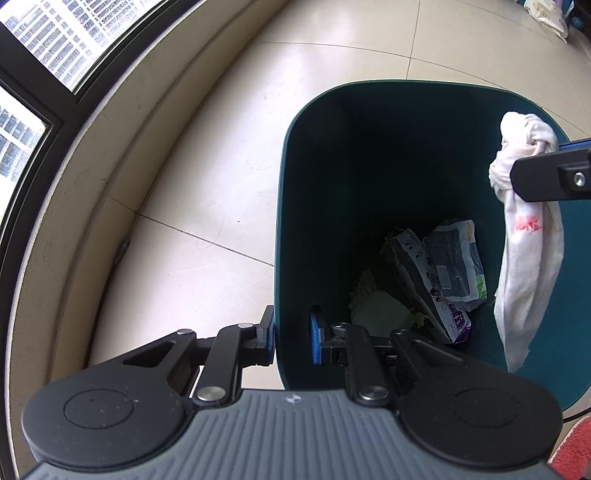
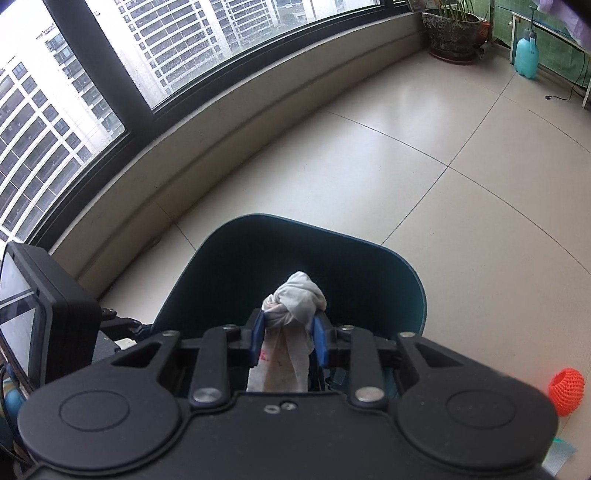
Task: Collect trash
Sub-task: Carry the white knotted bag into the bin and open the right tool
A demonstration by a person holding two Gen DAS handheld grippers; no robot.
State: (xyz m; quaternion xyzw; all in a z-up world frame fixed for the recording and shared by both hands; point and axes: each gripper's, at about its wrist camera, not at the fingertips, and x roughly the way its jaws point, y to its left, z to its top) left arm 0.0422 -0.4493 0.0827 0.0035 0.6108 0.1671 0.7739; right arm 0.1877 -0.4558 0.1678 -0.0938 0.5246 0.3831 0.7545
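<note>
A dark green trash bin (image 1: 291, 192) stands on the tiled floor; it also shows in the right wrist view (image 2: 417, 295). My left gripper (image 1: 293, 334) is shut on the bin's near wall, one finger outside and one inside. My right gripper (image 2: 290, 332) is shut on a crumpled white cloth with a red mark (image 2: 295, 295). The cloth (image 1: 524, 258) hangs over the bin's open mouth at its right side. Inside the bin lie plastic wrappers (image 1: 443, 273) and a pale green leaf (image 1: 373, 302).
A curved low wall (image 2: 221, 122) under large windows runs along the left. An orange mesh ball (image 2: 565, 387) lies on the floor at the right. A potted plant (image 2: 452, 29) and a blue spray bottle (image 2: 527, 55) stand far back. White bags (image 1: 546, 14) lie far off.
</note>
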